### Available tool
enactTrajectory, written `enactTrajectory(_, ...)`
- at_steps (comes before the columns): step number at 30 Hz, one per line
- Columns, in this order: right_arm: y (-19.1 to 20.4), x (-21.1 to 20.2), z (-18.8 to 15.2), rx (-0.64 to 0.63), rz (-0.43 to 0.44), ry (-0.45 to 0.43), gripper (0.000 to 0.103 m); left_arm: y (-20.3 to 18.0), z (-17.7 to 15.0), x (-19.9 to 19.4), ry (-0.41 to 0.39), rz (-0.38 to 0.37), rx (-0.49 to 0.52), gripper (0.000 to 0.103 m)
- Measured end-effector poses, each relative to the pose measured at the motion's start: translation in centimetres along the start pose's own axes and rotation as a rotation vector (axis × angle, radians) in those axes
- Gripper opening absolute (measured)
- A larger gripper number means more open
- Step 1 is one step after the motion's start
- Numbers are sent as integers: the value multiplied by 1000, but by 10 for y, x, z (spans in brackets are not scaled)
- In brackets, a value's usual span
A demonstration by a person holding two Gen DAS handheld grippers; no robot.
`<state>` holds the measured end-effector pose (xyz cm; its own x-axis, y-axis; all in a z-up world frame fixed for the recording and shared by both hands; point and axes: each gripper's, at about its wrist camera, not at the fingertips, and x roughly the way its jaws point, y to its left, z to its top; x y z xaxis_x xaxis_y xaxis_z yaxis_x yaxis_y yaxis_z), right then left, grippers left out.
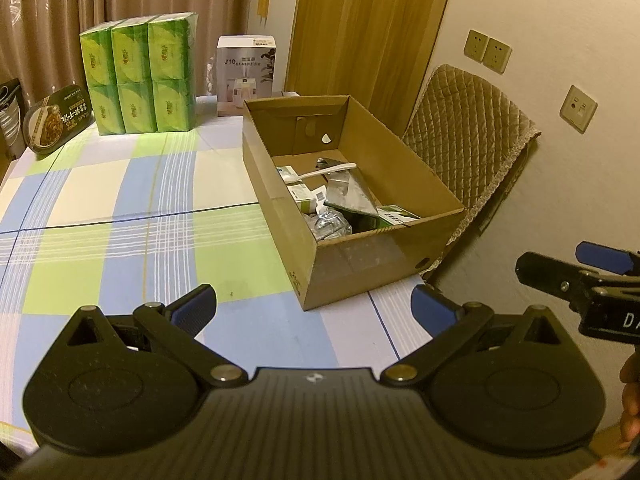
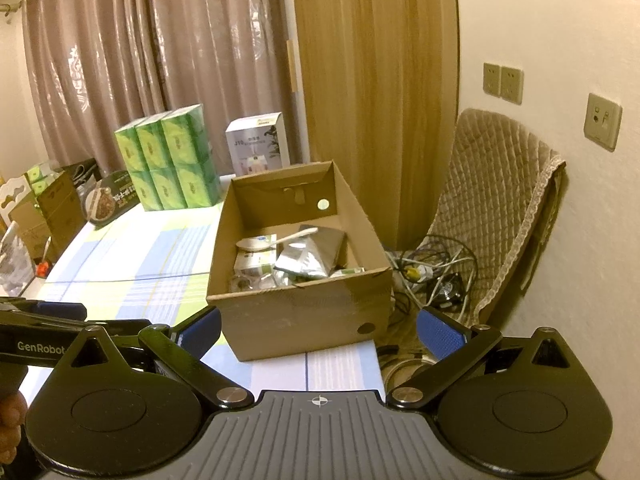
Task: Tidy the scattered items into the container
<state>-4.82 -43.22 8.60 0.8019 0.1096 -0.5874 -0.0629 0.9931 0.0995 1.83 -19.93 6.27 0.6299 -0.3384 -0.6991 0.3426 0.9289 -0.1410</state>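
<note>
Left gripper (image 1: 314, 306): your fingers stand wide apart, holding nothing, above the checked cloth (image 1: 120, 216).
Right gripper (image 2: 318, 330): yours is spread wide too and empty, just short of the box's near wall.
Box (image 1: 400, 256): open cardboard, at the table's right edge ahead of you.
Items: a white spoon (image 2: 276, 239), a silver pouch (image 2: 310, 256) and small cartons (image 2: 254, 262) lie inside the box.
Far end: green tissue packs (image 1: 140, 76) and a humidifier carton (image 1: 246, 74) stand by the curtain.
</note>
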Motion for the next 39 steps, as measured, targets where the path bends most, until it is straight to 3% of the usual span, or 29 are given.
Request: enactTrajectory(39,0,11,-6,5,8,26,101,5,-5,11,19,-16,-20,102)
